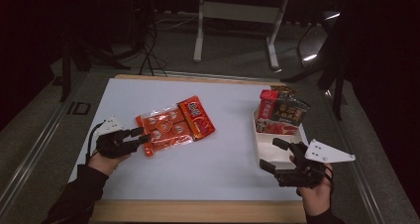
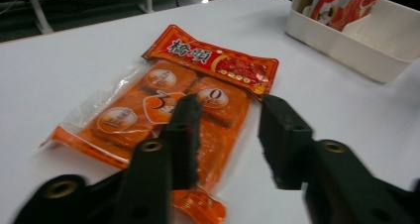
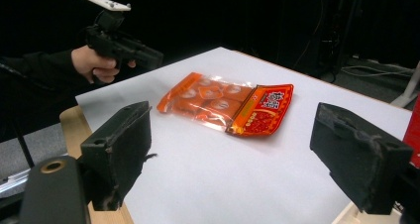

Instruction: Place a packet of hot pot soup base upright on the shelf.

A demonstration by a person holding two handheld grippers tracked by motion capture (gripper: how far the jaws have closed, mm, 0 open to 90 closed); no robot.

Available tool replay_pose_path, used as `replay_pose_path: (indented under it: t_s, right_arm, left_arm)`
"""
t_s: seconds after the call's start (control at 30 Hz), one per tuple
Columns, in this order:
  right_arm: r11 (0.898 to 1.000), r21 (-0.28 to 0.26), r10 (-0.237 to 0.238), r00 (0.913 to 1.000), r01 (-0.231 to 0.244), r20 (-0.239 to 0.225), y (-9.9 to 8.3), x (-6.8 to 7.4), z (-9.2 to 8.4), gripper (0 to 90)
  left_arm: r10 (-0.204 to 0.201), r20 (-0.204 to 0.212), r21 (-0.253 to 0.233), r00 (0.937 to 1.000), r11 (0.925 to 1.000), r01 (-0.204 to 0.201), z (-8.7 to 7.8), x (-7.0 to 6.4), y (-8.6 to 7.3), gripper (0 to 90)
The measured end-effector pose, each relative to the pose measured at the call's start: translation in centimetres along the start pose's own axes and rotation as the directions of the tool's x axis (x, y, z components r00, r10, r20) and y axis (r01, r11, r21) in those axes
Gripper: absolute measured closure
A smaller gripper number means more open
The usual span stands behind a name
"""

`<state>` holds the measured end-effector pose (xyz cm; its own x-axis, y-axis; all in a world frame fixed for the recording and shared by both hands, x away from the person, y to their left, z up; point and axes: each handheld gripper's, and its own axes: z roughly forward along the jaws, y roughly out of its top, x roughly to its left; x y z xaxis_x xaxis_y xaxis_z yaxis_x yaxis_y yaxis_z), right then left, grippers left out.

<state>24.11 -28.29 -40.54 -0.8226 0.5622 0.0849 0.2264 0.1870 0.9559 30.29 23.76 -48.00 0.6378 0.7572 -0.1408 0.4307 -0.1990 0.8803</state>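
- We see an orange snack packet [image 1: 174, 125] lying flat on the white table top [image 1: 218, 164], left of the middle and well apart from the white tray [image 1: 271, 145] at the right edge.
- The packet is a clear plastic wrapper around several small orange sachets, each with a round pale label; in the left gripper view [image 2: 190, 97] we count three such labels, and a larger badge sits between them.
- One end carries a red-orange header strip with pale characters and a row of small printed pictures; in the high view this strip is the end farther from the left gripper.
- The film is glossy and crinkled, with a clear margin along one side and a loose orange corner at the near end.
- Our left gripper [image 1: 141, 135] is at the packet's near end. Its jaws stand partly apart over the wrapper: one jaw lies above the sachets, the other over bare table just beside the packet's edge. We see no pad pressing on the packet, so nothing is gripped.
- Our right gripper [image 1: 275, 154] hangs by the tray's near compartment with its jaws spread wide and nothing between them; in the right gripper view [image 3: 237, 159] the packet lies beyond them on the table.
- The tray's far compartment holds upright food packets [image 1: 280, 112], red and dark.
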Motion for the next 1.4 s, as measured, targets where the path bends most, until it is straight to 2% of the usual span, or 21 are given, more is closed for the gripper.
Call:
replay_pose_path:
  t_s: [0.07, 0.1, 0.23, 0.27, 0.33, 0.4, 0.47, 0.53, 0.77, 0.8, 0.83, 0.97, 1.03, 1.07, 1.2, 1.23, 1.4]
  right_arm:
    - [1.0, -0.001, 0.006, 1.0, -0.006, -0.004, -0.1, 0.0, 0.1, 16.0]
    - [1.0, 0.0, 0.007, 1.0, -0.007, -0.006, -0.1, -0.1, 0.1, 16.0]
    - [1.0, -0.001, 0.007, 0.9999, -0.007, -0.008, -0.2, 0.0, 0.1, 16.0]
    - [1.0, 0.0, 0.008, 0.9999, -0.008, -0.01, -0.2, 0.0, 0.1, 16.0]
    - [1.0, 0.003, 0.009, 0.9998, -0.009, -0.015, -0.3, 0.0, 0.2, 16.0]
    - [1.0, 0.007, 0.009, 0.9997, -0.009, -0.023, -0.3, 0.0, 0.3, 16.0]
    - [1.0, 0.009, 0.01, 0.9996, -0.01, -0.026, -0.4, 0.0, 0.4, 16.0]
    - [1.0, 0.016, 0.011, 0.9993, -0.01, -0.034, -0.5, 0.1, 0.5, 16.0]
    - [0.999, 0.031, 0.012, 0.9988, -0.011, -0.048, -0.7, 0.1, 0.8, 16.0]
    - [0.999, 0.03, 0.011, 0.9987, -0.01, -0.05, -0.7, 0.1, 0.9, 16.0]
    - [0.999, 0.031, 0.014, 0.9984, -0.013, -0.055, -0.7, 0.1, 0.9, 16.0]
    - [0.999, 0.031, 0.012, 0.9983, -0.01, -0.057, -0.8, 0.0, 1.0, 16.0]
    - [0.999, 0.034, 0.009, 0.9983, -0.007, -0.057, -0.8, 0.1, 1.0, 16.0]
    - [0.999, 0.033, 0.009, 0.9981, -0.007, -0.061, -0.9, 0.0, 1.0, 16.0]
    - [1.0, 0.03, 0.012, 0.998, -0.01, -0.063, -0.9, 0.0, 0.9, 16.0]
    - [1.0, 0.027, 0.016, 0.9978, -0.014, -0.065, -0.9, -0.1, 0.8, 16.0]
    - [1.0, 0.025, 0.02, 0.9975, -0.018, -0.068, -0.9, -0.1, 0.8, 16.0]
  left_arm:
    - [-0.007, -0.001, 0.004, 1.0, 1.0, 0.007, 0.2, 0.3, 0.1, 69.2]
    - [-0.004, -0.031, 0.01, 0.9995, 0.9999, 0.004, 0.5, 0.9, 0.1, 72.7]
    - [0.0, -0.064, 0.032, 0.9979, 0.9995, 0.002, 1.3, 2.0, 0.2, 80.7]
    - [0.009, -0.083, 0.043, 0.9965, 0.999, -0.005, 1.5, 2.3, 0.2, 82.5]
    - [0.004, -0.089, 0.05, 0.996, 0.9987, 0.001, 1.8, 2.6, 0.2, 88.0]
    - [0.012, -0.114, 0.078, 0.9934, 0.997, -0.003, 2.6, 3.2, 0.0, 90.0]
    - [0.015, -0.116, 0.083, 0.9931, 0.9965, -0.005, 2.8, 3.4, 0.0, 90.0]
    - [0.005, -0.14, 0.099, 0.9902, 0.995, 0.009, 3.8, 3.9, 0.0, 90.0]
    - [-0.005, -0.157, 0.146, 0.9876, 0.9888, 0.029, 6.0, 5.3, 0.2, 90.0]
    - [-0.005, -0.157, 0.146, 0.9876, 0.9888, 0.029, 6.0, 5.3, 0.2, 90.0]
    - [-0.024, -0.165, 0.151, 0.986, 0.9873, 0.049, 6.5, 5.7, 0.5, 90.0]
    - [-0.028, -0.172, 0.157, 0.9847, 0.9861, 0.055, 7.2, 6.2, 0.9, 90.0]
    - [-0.03, -0.184, 0.162, 0.9825, 0.9849, 0.06, 7.6, 6.6, 1.2, 90.0]
    - [-0.024, -0.2, 0.17, 0.9794, 0.9837, 0.059, 8.0, 7.0, 1.4, 90.0]
    - [-0.028, -0.205, 0.18, 0.9785, 0.9816, 0.065, 8.6, 7.4, 1.6, 90.0]
    - [-0.031, -0.193, 0.178, 0.9806, 0.9817, 0.067, 8.7, 7.5, 1.7, 90.0]
    - [-0.025, -0.207, 0.198, 0.9781, 0.978, 0.066, 9.7, 7.7, 1.6, 90.0]
